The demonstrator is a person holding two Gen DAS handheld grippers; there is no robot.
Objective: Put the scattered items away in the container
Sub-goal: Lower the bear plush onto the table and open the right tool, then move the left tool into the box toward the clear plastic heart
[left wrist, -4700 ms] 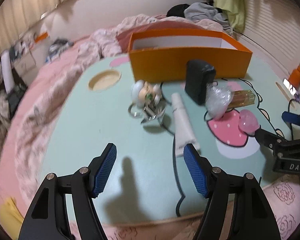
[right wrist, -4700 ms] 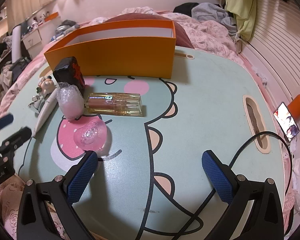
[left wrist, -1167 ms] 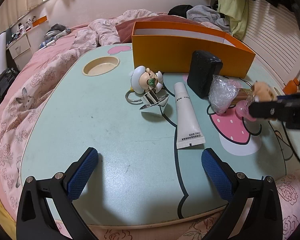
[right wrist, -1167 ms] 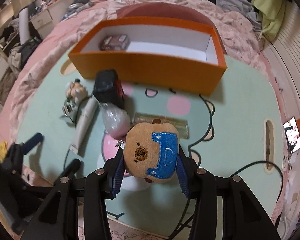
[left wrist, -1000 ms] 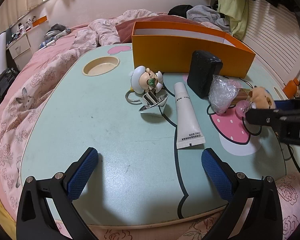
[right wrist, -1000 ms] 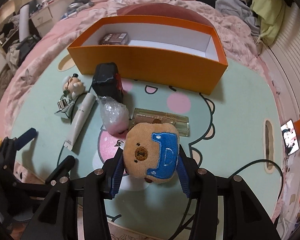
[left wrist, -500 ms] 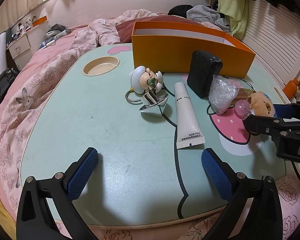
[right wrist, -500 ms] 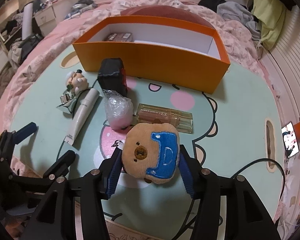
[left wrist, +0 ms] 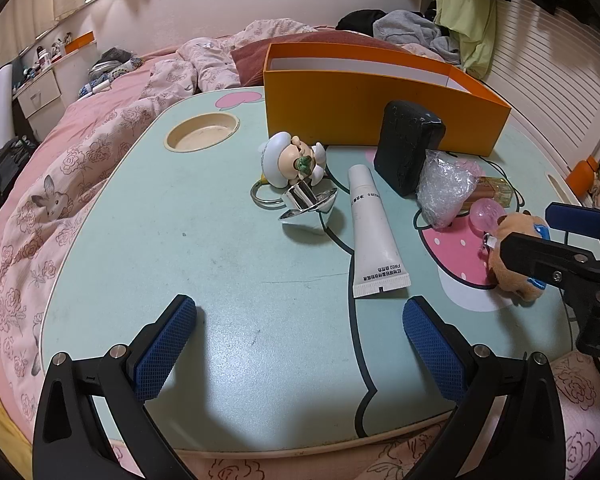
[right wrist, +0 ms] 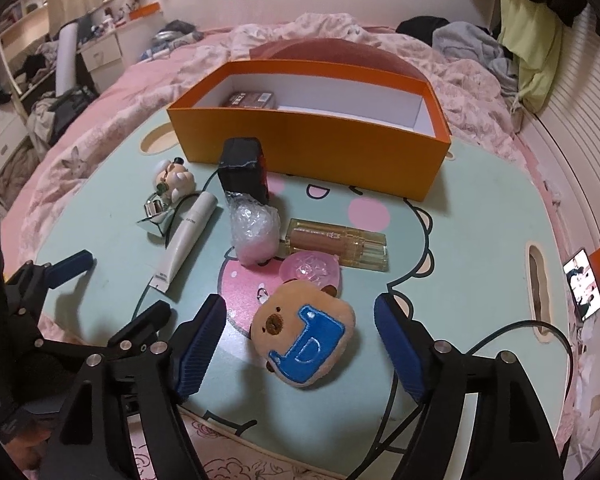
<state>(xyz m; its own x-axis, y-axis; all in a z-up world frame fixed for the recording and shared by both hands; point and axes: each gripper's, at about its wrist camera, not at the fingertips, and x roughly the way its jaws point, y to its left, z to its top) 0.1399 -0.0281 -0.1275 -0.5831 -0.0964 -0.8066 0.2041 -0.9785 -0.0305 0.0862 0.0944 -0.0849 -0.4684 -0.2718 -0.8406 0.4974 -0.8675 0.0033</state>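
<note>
A: One item in the orange box (right wrist: 312, 152) so far. The bear plush (right wrist: 306, 344) lies on the table between the right gripper (right wrist: 300, 344)'s jaws, which just spread off it.

B: Left gripper (left wrist: 300, 348) gapes, empty. Re-pinch bear, carry over.

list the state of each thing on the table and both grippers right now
orange box: open, one small carton inside
bear plush: lying on the table between open jaws, released
right gripper: open, jaws just widened
left gripper: open, empty
white tube: lying flat, capped
black case: standing upright
</note>
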